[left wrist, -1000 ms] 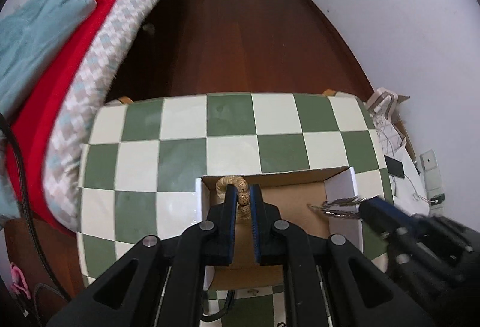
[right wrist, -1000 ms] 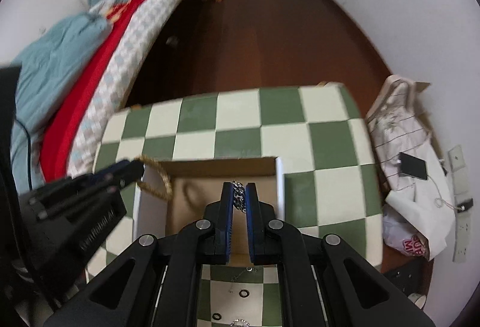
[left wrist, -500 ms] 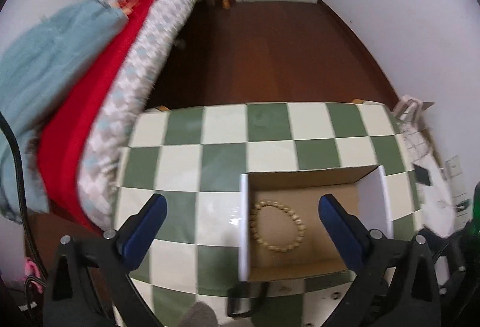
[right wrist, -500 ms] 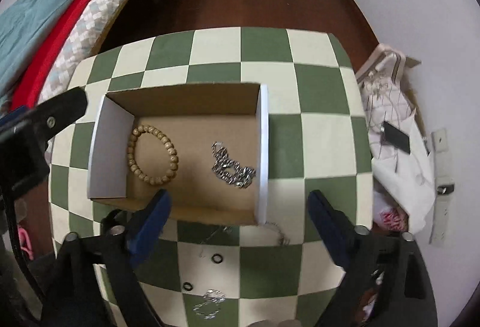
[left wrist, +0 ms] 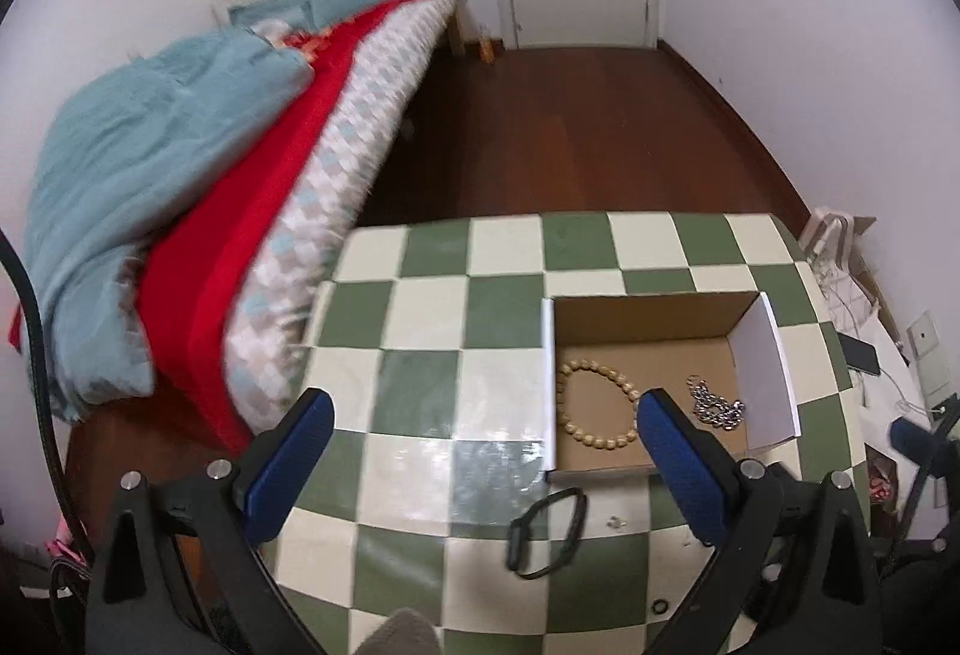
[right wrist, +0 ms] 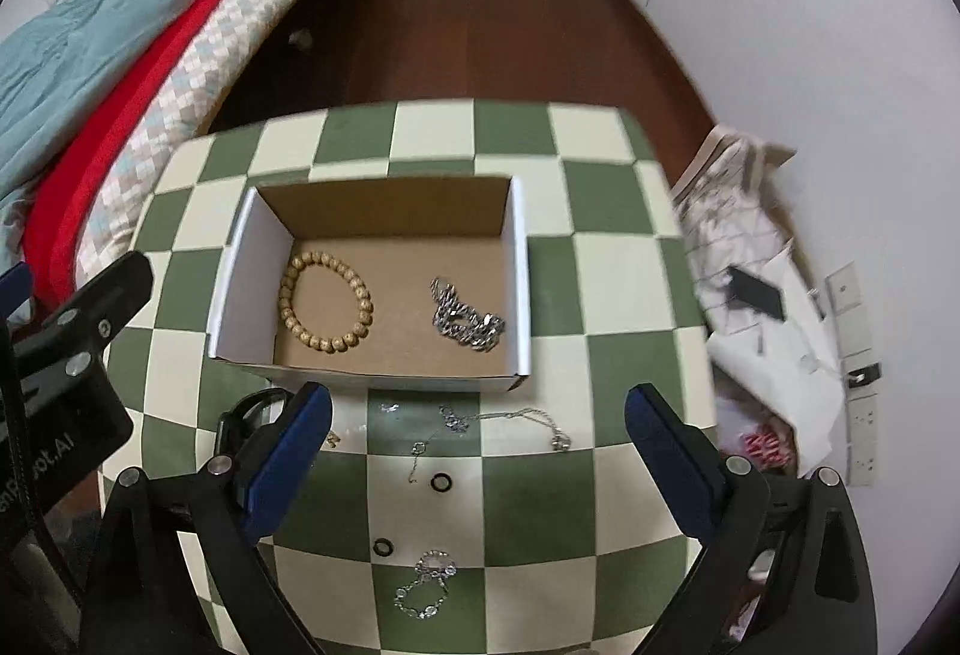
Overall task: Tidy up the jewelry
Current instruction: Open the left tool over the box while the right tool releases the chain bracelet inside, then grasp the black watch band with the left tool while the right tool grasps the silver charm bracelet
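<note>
Jewelry is split between the cardboard box (right wrist: 384, 289) and the checkered table (right wrist: 606, 295). Inside box: wooden bead bracelet (right wrist: 325, 301) toward its left wall, silver chain bracelet (right wrist: 467, 317) toward its right wall, well apart from each other, probably so they don't tangle. In front of box, loose on table: thin necklace (right wrist: 510, 424) just beside the box's front wall, two small black rings (right wrist: 440, 482), a crystal bracelet (right wrist: 425, 583) farther out, and a black band (left wrist: 547, 532) off the box's front-left corner. Some tiny bits near the front wall, too small to tell.

Left tongs (left wrist: 480, 451) spread wide, nothing between the blue pads, hovering in front of box above the black band side. Right tongs (right wrist: 477, 451) also spread wide and empty, above the necklace and rings. Both look raised clear of the box, likely lining up for the next pick. Judgement: two pieces sorted, most of the loose pieces not yet boxed; thin necklace will be fiddly to pinch off a flat table.
</note>
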Motion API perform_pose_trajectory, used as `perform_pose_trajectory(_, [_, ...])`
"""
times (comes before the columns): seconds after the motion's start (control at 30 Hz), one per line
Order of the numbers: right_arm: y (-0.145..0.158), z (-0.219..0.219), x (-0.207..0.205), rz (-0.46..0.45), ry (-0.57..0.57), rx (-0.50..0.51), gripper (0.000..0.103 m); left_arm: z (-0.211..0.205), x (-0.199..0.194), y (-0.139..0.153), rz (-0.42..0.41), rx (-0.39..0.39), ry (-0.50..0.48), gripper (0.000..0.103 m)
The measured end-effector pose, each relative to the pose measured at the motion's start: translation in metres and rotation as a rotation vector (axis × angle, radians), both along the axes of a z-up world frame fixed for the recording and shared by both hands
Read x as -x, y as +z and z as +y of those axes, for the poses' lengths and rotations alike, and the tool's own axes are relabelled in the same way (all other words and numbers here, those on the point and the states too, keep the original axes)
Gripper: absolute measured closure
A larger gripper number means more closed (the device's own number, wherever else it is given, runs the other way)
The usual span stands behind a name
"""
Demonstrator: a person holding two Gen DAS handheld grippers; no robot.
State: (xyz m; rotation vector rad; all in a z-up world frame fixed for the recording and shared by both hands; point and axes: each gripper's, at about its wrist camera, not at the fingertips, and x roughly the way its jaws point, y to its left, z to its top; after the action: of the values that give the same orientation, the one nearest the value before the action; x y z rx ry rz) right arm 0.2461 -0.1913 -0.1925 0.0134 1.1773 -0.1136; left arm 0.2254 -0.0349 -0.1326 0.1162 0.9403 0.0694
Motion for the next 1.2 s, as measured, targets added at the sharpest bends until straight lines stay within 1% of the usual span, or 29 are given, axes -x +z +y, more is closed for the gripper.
perform_pose_trajectory(0.07, [0.012,0.002,0.014,-0.046,-0.011,0.008,0.004,0.004,0.01,0.009,-0.031,0.001,0.003,0.0])
perform_pose_trajectory(0.27, [0.044,0.01,0.048,-0.143,-0.026,0.02,0.004,0.017,0.045,0.041,-0.125,0.008,0.015,0.0])
perform_pose_trajectory(0.37, [0.061,0.011,0.064,-0.186,-0.033,0.005,0.004,0.024,0.063,0.059,-0.167,0.009,0.015,0.0])
perform_pose_trajectory(0.5, [0.085,0.014,0.084,-0.238,-0.038,-0.011,0.004,0.03,0.082,0.071,-0.192,0.021,0.011,0.0])
perform_pose_trajectory(0.57, [0.095,0.015,0.095,-0.258,-0.039,-0.022,0.004,0.033,0.092,0.072,-0.189,0.028,0.006,0.0])
perform_pose_trajectory(0.63, [0.101,0.015,0.105,-0.266,-0.042,-0.047,0.004,0.035,0.102,0.068,-0.174,0.025,0.006,0.0])
perform_pose_trajectory(0.7, [0.098,0.012,0.116,-0.26,-0.053,-0.068,0.004,0.037,0.111,0.056,-0.142,0.018,0.0,0.0])
perform_pose_trajectory(0.77, [0.089,0.009,0.124,-0.235,-0.068,-0.071,0.004,0.039,0.116,0.04,-0.101,-0.003,0.001,0.0])
perform_pose_trajectory(0.8, [0.08,0.007,0.127,-0.212,-0.078,-0.063,0.004,0.041,0.116,0.027,-0.07,-0.007,0.005,0.0])
perform_pose_trajectory(0.87, [0.051,0.001,0.134,-0.145,-0.104,-0.058,0.004,0.043,0.116,0.004,-0.016,-0.032,0.011,0.0])
perform_pose_trajectory(0.9, [0.039,-0.002,0.135,-0.122,-0.112,-0.067,0.005,0.044,0.113,-0.014,0.028,-0.045,0.014,0.0])
perform_pose_trajectory(0.93, [0.018,-0.006,0.137,-0.081,-0.122,-0.085,0.01,0.045,0.113,-0.023,0.048,-0.049,0.018,0.0])
perform_pose_trajectory(0.97, [0.006,-0.008,0.138,-0.057,-0.127,-0.091,0.014,0.046,0.111,-0.036,0.077,-0.058,0.026,0.0])
perform_pose_trajectory(1.03, [-0.034,-0.012,0.137,0.022,-0.138,-0.112,0.031,0.049,0.104,-0.061,0.138,-0.064,0.031,0.0])
perform_pose_trajectory(1.1, [-0.067,-0.015,0.134,0.084,-0.154,-0.149,0.04,0.051,0.096,-0.083,0.188,-0.067,0.042,0.0])
perform_pose_trajectory(1.2, [-0.1,-0.013,0.129,0.132,-0.166,-0.175,0.041,0.055,0.082,-0.102,0.235,-0.038,0.06,0.0])
